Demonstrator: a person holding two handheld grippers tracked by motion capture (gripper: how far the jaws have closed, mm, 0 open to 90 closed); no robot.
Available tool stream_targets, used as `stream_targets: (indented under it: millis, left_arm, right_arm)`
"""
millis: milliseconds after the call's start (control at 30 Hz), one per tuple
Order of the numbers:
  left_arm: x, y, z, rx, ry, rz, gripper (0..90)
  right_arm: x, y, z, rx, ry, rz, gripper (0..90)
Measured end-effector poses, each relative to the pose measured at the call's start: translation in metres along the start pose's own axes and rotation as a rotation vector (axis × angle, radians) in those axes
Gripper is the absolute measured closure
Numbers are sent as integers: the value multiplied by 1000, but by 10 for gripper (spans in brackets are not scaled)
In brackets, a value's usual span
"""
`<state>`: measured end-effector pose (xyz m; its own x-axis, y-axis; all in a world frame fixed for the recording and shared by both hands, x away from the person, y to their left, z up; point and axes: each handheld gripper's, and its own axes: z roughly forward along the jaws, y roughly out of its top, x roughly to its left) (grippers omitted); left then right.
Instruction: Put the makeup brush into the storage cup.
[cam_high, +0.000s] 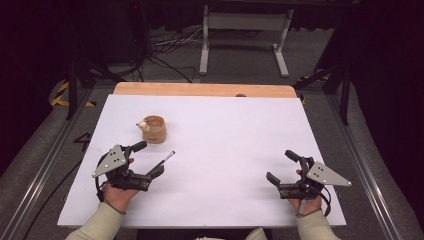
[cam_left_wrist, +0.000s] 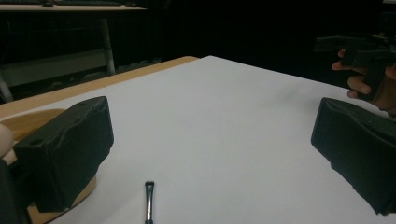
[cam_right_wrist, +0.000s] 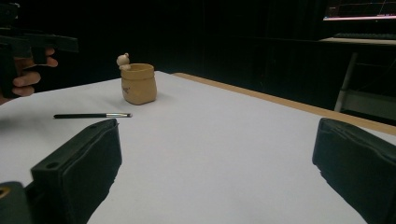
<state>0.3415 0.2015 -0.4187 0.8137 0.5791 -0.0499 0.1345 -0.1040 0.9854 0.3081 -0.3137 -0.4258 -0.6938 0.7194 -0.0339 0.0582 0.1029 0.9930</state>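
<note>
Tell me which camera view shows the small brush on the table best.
The right gripper view: the brush lies side-on at full length, dark handle and metal ferrule clear, apart from the cup. The high view shows it small, beside the left gripper. The left gripper view catches just its end at the bottom edge.

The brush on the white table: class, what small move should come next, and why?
Probably lower the left gripper and close it on the brush. Its jaws stand open with the brush lying flat just ahead of them, beside the tan cup.
</note>
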Motion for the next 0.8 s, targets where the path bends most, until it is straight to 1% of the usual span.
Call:
stream_targets:
  millis: [33,100,200,300,367,500,633,800]
  left_arm:
    - [1,1,1,3,-9,0,1]
    - [2,2,4,15,-14,1,0]
    - [4,6,6,28,-11,-6,0]
    - [6,11,6,41,-2,0,0]
    - [7,15,7,71,-4,-11,1]
    - [11,21,9,111,4,-10,2]
    - [15,27,11,171,1,-20,3]
    - [19,33,14,248,11,-16,0]
  right_arm:
    - [0,0,0,0,-3,1,18]
    - [-1,1,-2,-4,-4,4,19]
    - [-1,1,-2,-6,-6,6,19]
    - [-1,1,-1,-5,-1,4,20]
    - [0,0,0,-1,3,6,29]
    - [-1,0,-1,-3,8,8,32]
    - [-1,0,-1,0,10,16,32]
    - [-1,-1,-3,1,12,20,40]
